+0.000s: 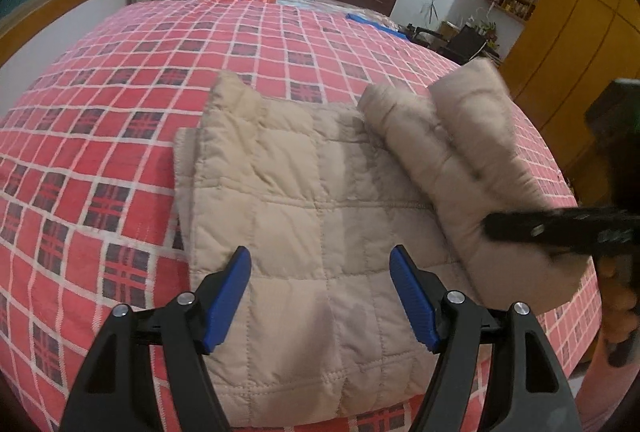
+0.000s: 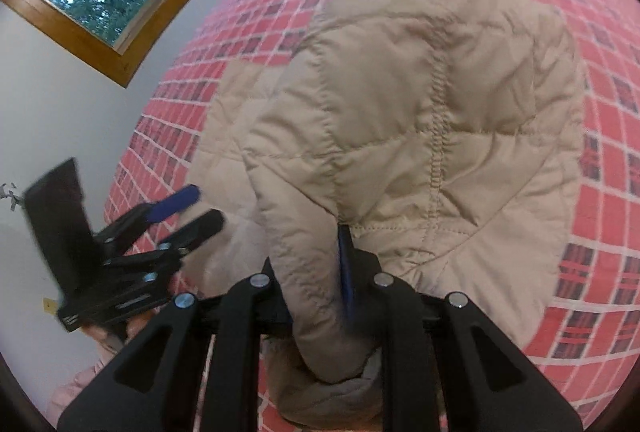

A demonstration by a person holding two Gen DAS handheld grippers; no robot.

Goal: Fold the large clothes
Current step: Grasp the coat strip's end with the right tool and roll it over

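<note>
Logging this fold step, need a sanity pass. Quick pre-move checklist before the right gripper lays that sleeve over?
1. Right gripper shut on the beige quilted puffer jacket: ok, a fold sits between its fingers.
2. Left gripper open, holding nothing: ok.
3. Left gripper outside the landing zone: not ok, it hovers over the jacket body.
4. Jacket body flat on the red plaid bedspread: ok.
5. Lifted part clear of the body: ok.
6. Jacket hem inside the bed edge: cannot tell.

Beige quilted jacket (image 1: 304, 192) on checked bed (image 1: 100, 136)
</note>
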